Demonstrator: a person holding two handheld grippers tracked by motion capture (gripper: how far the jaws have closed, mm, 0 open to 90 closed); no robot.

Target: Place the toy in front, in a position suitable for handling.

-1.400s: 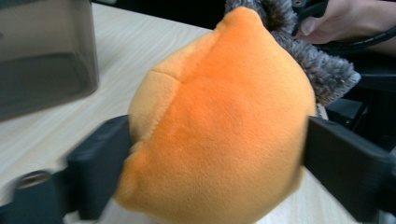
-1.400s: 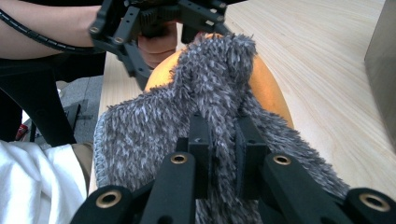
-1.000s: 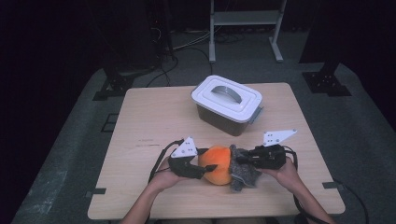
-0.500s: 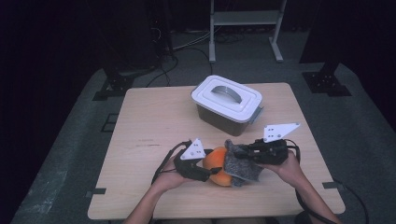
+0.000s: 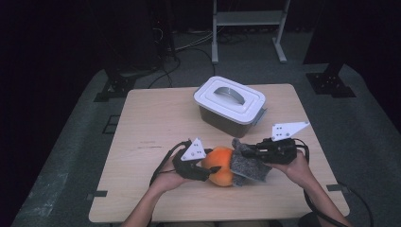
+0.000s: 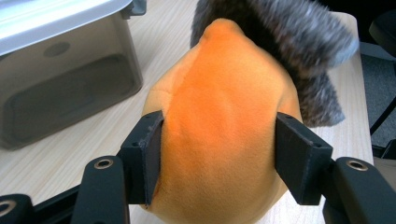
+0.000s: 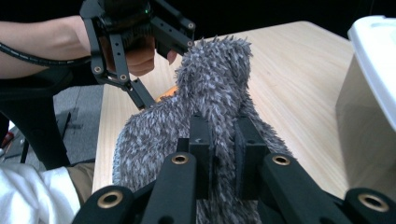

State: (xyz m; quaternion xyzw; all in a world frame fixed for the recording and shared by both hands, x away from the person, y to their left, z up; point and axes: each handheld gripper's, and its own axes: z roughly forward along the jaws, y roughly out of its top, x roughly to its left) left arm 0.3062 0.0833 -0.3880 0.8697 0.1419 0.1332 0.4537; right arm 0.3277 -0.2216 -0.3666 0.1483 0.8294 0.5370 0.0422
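Near the front edge of the counter (image 5: 142,123), the orange plush toy (image 5: 222,165) sits between the two grippers, with its grey furry cover (image 5: 248,163) still partly over its right side. The left gripper (image 5: 201,171) has its jaws pinching the orange body from both sides; in the left gripper view the pads press into the soft orange plush (image 6: 224,121), which bulges between them. Those jaws have just opened a little and closed again, with the toy between them throughout. The right gripper (image 5: 250,152) has its jaws pressed together on a fold of the grey fur (image 7: 219,93), seen clamped between the pads in the right gripper view. Behind them stands a lidded white storage box (image 5: 230,105), well apart from the hands.

The work looks like peeling the furry cover off the orange body. The main risk is the thin pinch of fur slipping out of the right jaws if the pull grows sharp, since only a small tuft is held. The soft orange body could also squirm out of the left jaws, being rounded and squashy, and then both pieces would travel together instead of separating. A pull angled backward could swing the cover toward the box.
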